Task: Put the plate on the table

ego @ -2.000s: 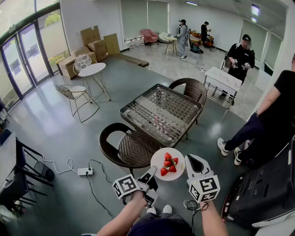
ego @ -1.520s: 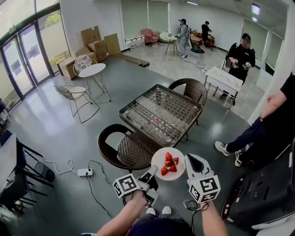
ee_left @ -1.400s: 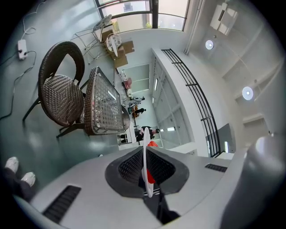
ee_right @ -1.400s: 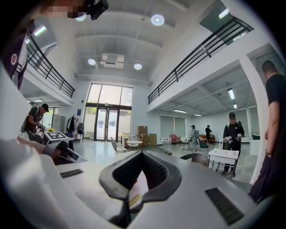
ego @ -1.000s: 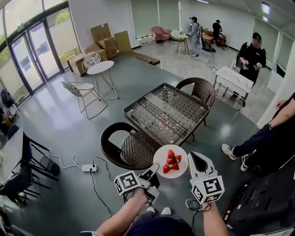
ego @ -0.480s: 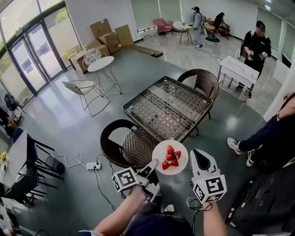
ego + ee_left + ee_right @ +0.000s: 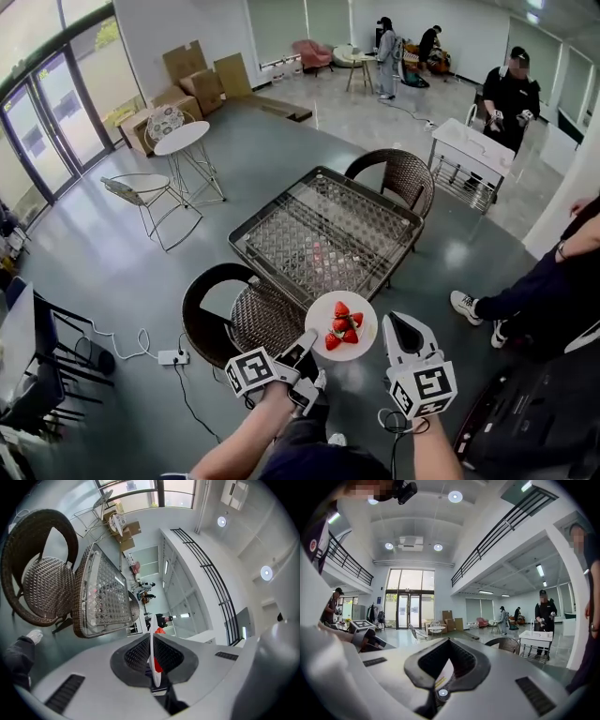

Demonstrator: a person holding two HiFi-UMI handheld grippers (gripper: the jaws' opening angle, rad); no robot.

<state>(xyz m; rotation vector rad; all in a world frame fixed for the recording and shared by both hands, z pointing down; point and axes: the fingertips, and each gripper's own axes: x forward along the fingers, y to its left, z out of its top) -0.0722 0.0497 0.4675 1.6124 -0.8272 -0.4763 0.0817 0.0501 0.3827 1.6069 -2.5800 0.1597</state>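
Note:
A white plate point(image 7: 341, 325) with several strawberries point(image 7: 340, 328) is held in the air, short of the near corner of the glass-topped wicker table point(image 7: 319, 220). My left gripper point(image 7: 305, 345) is shut on the plate's near-left rim. In the left gripper view the plate point(image 7: 152, 667) shows edge-on between the jaws, with the table point(image 7: 105, 597) ahead. My right gripper point(image 7: 401, 330) is just right of the plate, apart from it, jaws together and nothing held. The right gripper view looks across the room past its gripper point(image 7: 445, 667).
A wicker chair point(image 7: 234, 314) stands between me and the table, and another point(image 7: 394, 178) is on the far side. A person's legs point(image 7: 525, 281) are at the right beside a black machine point(image 7: 534, 412). A power strip point(image 7: 172, 357) and cable lie on the floor to the left.
The plate stays in the left gripper's hold, level. The view has shifted, and the table and near chair sit slightly further left. The right gripper keeps its place beside the plate.

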